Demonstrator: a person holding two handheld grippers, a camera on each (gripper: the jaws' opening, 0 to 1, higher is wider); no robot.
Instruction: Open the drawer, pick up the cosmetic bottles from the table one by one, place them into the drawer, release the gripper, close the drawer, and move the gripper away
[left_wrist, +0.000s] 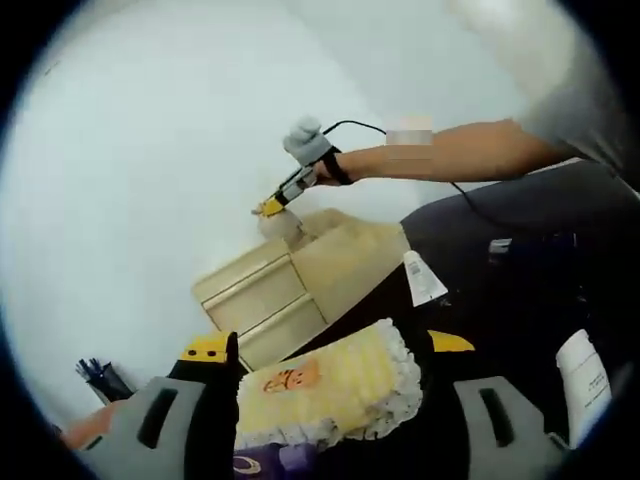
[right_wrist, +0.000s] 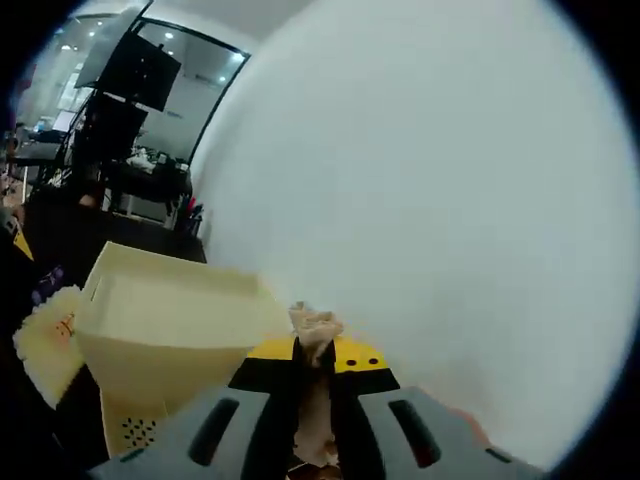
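A cream drawer cabinet (left_wrist: 270, 290) stands at the edge of a black table (left_wrist: 520, 230), its front drawers closed. A person's hand holds my right gripper (left_wrist: 272, 207) just above the cabinet's top, with a pale beige cosmetic item (left_wrist: 281, 226) in its jaws. In the right gripper view, my right gripper (right_wrist: 318, 350) is shut on that beige item (right_wrist: 316, 325), beside the cabinet's open top (right_wrist: 170, 320). My left gripper (left_wrist: 330, 344) is open, its jaws wide apart. A white tube (left_wrist: 422, 278) and a white bottle (left_wrist: 585, 372) lie on the table.
A yellow frilled cushion-like cover (left_wrist: 335, 385) lies between the left jaws; whether they touch it I cannot tell. It also shows left of the cabinet (right_wrist: 45, 345). A white wall (left_wrist: 150, 150) stands behind the cabinet. Black pens (left_wrist: 100, 378) are at the lower left.
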